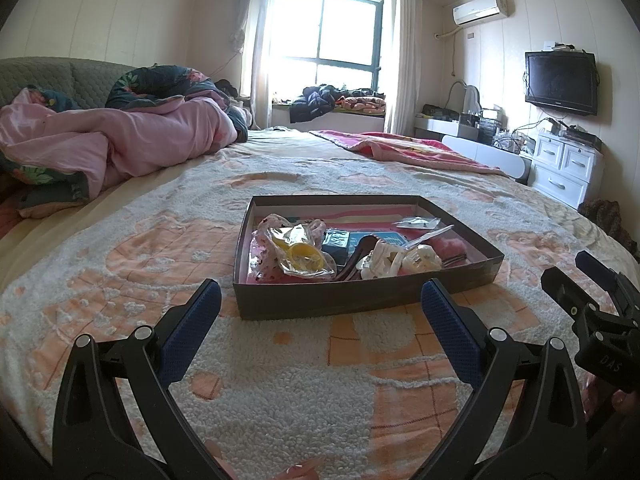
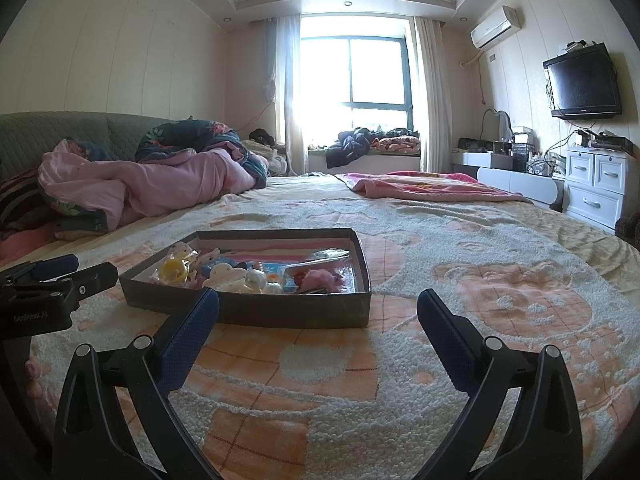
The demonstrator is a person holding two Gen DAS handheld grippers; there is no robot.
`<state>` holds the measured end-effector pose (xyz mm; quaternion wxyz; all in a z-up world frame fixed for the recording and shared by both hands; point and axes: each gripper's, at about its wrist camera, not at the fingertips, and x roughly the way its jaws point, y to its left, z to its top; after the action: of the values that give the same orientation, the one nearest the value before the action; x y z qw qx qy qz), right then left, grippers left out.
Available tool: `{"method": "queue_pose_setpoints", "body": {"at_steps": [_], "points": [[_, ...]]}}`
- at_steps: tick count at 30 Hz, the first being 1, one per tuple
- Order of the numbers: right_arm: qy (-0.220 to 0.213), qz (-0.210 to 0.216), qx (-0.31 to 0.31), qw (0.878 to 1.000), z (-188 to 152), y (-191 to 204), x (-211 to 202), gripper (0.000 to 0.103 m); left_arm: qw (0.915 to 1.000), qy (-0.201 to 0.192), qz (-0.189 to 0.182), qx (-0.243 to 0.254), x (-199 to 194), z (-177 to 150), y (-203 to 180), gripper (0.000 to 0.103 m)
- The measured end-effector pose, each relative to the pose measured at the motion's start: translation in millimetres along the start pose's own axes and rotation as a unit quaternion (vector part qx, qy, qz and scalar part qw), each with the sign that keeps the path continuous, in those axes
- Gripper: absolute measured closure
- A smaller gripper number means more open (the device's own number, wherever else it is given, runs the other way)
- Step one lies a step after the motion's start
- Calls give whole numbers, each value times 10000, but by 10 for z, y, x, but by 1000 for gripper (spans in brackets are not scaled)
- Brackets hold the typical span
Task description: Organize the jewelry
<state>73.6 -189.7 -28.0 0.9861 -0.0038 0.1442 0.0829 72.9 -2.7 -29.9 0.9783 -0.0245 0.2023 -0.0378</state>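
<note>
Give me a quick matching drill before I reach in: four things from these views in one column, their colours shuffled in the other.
Things:
1. box
2. fluffy pom-pom
3. ring in the clear bag
4. pads on the left gripper

Colours:
A. blue
B. yellow
C. dark grey-brown
D. pink

Pairs: 1-C, 2-D, 3-B, 4-A
</note>
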Motion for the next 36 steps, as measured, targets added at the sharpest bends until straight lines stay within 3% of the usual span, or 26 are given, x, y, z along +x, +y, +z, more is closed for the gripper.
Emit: {"method": "queue_pose_setpoints", "body": {"at_steps": [36], "points": [[-7,-6,5,10000,5,6,-1,6,9999,79,60,-44,4,21,19,11]]}}
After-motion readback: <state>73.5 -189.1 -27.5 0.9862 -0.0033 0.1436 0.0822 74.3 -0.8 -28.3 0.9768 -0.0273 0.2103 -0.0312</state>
